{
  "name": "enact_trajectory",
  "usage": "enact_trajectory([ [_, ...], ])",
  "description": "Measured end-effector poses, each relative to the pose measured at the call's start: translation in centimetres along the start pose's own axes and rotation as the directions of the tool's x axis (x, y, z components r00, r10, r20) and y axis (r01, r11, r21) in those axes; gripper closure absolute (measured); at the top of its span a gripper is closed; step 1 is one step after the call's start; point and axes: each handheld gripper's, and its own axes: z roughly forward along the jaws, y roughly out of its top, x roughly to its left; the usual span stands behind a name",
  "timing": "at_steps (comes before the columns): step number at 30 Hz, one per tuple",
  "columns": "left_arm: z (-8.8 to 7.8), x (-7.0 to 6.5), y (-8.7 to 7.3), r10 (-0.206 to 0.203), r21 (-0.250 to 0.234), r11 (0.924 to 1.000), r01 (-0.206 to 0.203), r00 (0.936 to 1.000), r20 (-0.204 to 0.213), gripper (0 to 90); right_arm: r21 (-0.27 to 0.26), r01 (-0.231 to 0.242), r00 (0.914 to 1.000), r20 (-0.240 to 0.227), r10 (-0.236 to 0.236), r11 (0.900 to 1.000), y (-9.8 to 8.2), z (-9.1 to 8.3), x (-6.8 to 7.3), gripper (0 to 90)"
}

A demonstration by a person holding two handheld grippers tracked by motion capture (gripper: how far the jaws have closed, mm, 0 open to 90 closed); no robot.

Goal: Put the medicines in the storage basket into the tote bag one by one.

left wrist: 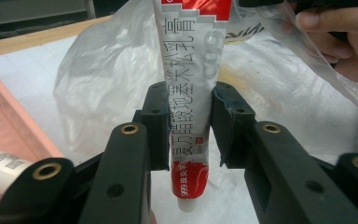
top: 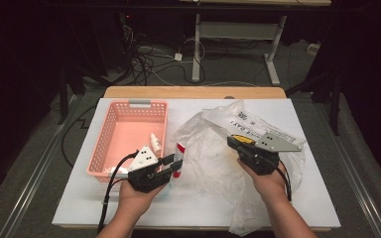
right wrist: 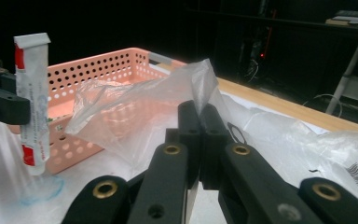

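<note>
My left gripper [top: 173,161] [left wrist: 189,128] is shut on a white and red ointment tube [left wrist: 191,88] [top: 179,158] [right wrist: 32,102]. The tube stands upright, cap down, just above the white table between the pink basket [top: 110,144] and the plastic bag. My right gripper [top: 237,144] [right wrist: 200,116] is shut on a fold of the clear plastic bag [top: 218,148] [right wrist: 135,107] and holds that edge lifted. The bag lies crumpled across the middle and right of the table.
In the pink basket [right wrist: 88,74] lie a small white bottle [top: 155,141] and another white item [left wrist: 2,170] near its front corner. The white table [top: 198,203] has bare room along its front edge. Cables and a desk frame stand beyond the far edge.
</note>
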Motion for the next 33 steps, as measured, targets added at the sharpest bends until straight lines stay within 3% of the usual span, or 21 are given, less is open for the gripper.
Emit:
enact_trajectory([
  [16,0.9,0.4,-0.1,-0.001,0.022,0.9998,0.001,0.9998,-0.019,67.5,0.006,0.016,0.9990,-0.043,-0.016,1.000,0.5,0.4,2.0,90.0],
  [26,2.3,-1.6,0.9,0.035,0.026,0.9990,-0.035,0.9992,0.021,67.5,0.003,0.003,0.9996,-0.028,-0.003,1.000,0.5,0.5,1.4,90.0],
  [30,3.6,-2.1,1.1,0.022,0.027,0.9994,-0.023,0.9988,0.044,67.5,0.000,0.003,0.9998,-0.022,-0.003,1.000,0.4,0.5,1.2,90.0],
  [32,5.1,-2.9,1.0,0.037,0.052,0.9979,-0.040,0.9976,0.059,67.5,-0.003,-0.001,0.9998,-0.018,0.001,1.000,0.4,0.5,1.1,90.0],
  [33,5.1,-2.9,1.0,0.037,0.052,0.9979,-0.040,0.9976,0.059,67.5,-0.003,0.000,0.9999,-0.016,0.000,1.000,0.4,0.5,1.0,90.0],
])
